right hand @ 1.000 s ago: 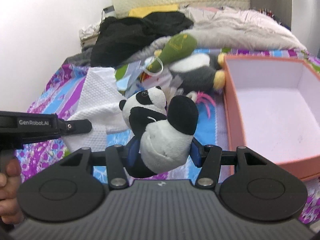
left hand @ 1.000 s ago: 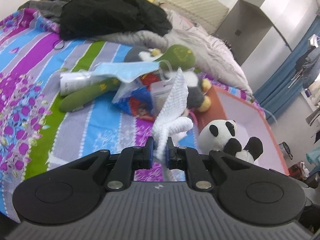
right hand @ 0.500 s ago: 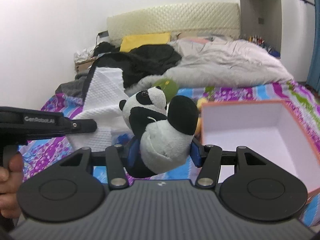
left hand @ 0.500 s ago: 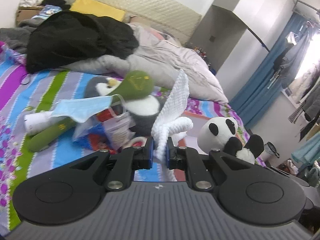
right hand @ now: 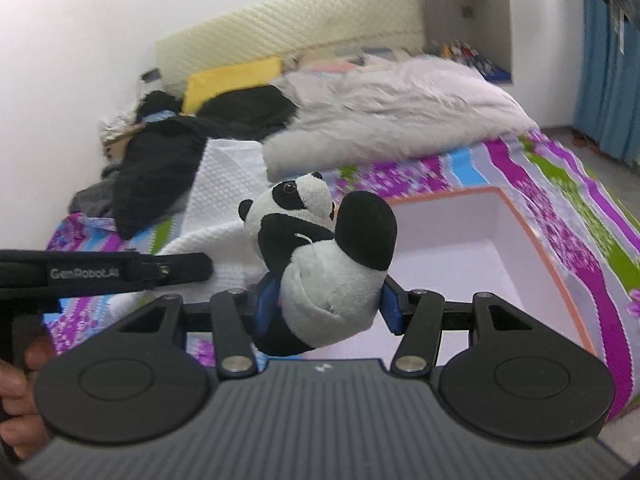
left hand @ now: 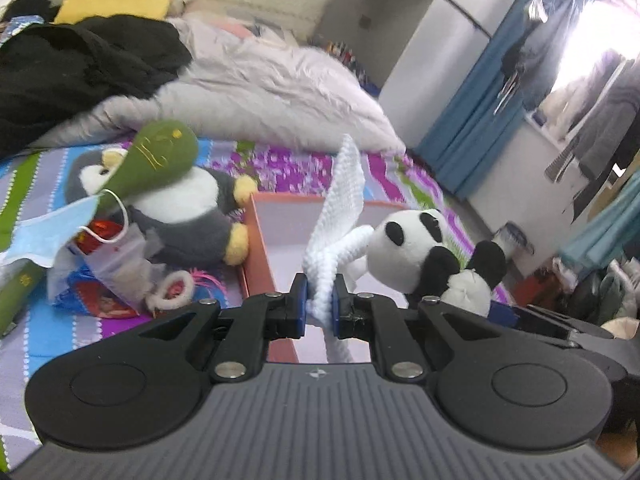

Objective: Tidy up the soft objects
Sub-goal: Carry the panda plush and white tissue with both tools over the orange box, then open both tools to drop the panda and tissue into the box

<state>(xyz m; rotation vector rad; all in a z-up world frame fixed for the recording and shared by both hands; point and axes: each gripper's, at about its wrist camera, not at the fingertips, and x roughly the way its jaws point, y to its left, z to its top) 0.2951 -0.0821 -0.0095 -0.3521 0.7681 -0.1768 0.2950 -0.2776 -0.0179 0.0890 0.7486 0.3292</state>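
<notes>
1. The left gripper (left hand: 319, 303) has its jaws clamped on a white cloth (left hand: 340, 204), held above the bed (left hand: 280, 168).
2. The right gripper (right hand: 326, 306) has its jaws clamped on a panda toy (right hand: 320, 256) over the open box (right hand: 472, 248).

Each handheld gripper, the left gripper (left hand: 319, 304) and the right gripper (right hand: 326, 306), was matte black, with a ribbed grey base, two round black discs, angular linkage arms pinned by silver screws, and blue pads (left hand: 299, 300) lining the fingers. White "GenRobot.AI" lettering marked the left unit's side. Bare skin of the person's left hand (right hand: 18, 392) showed beneath it.
</notes>
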